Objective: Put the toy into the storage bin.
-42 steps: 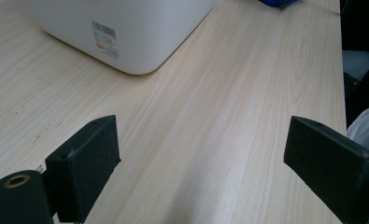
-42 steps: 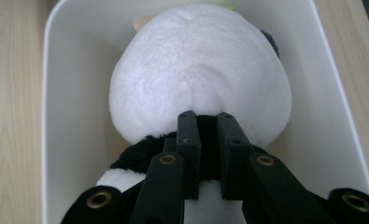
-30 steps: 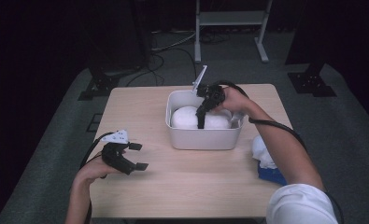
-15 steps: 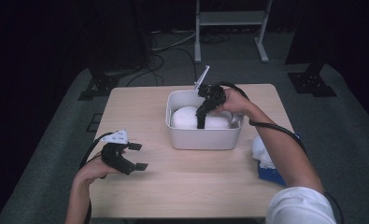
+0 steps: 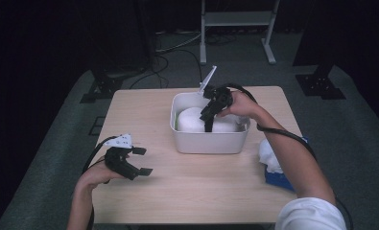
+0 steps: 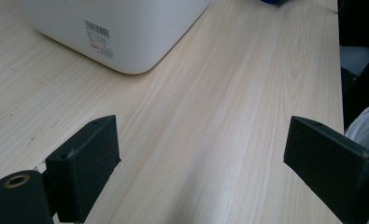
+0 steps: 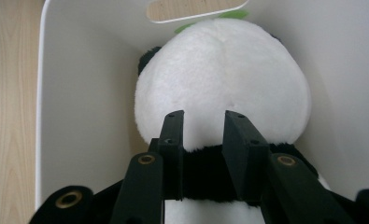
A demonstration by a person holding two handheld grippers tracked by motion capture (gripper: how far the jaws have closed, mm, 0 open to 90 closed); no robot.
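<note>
A plush panda (image 7: 219, 84), white with a black band, lies in the white bin (image 5: 211, 143) at the table's middle back; it is also seen as a plush panda (image 5: 194, 120) in the high view. My right gripper (image 7: 203, 116) reaches down into the bin. Its jaws have just been opening and stand a little apart over the panda's back, with fur in the gap and no firm pinch. Its fingertips (image 5: 207, 122) rest at the plush. My left gripper (image 5: 143, 161) hovers low over the table's front left, wide open (image 6: 201, 140) with bare wood between its jaws.
A blue tissue pack (image 5: 273, 167) with white tissue sticking out lies at the table's right edge, beside the right forearm. The bin's corner (image 6: 126, 28) with a barcode label stands ahead of the left gripper. A metal stand (image 5: 237, 19) is on the floor behind the table.
</note>
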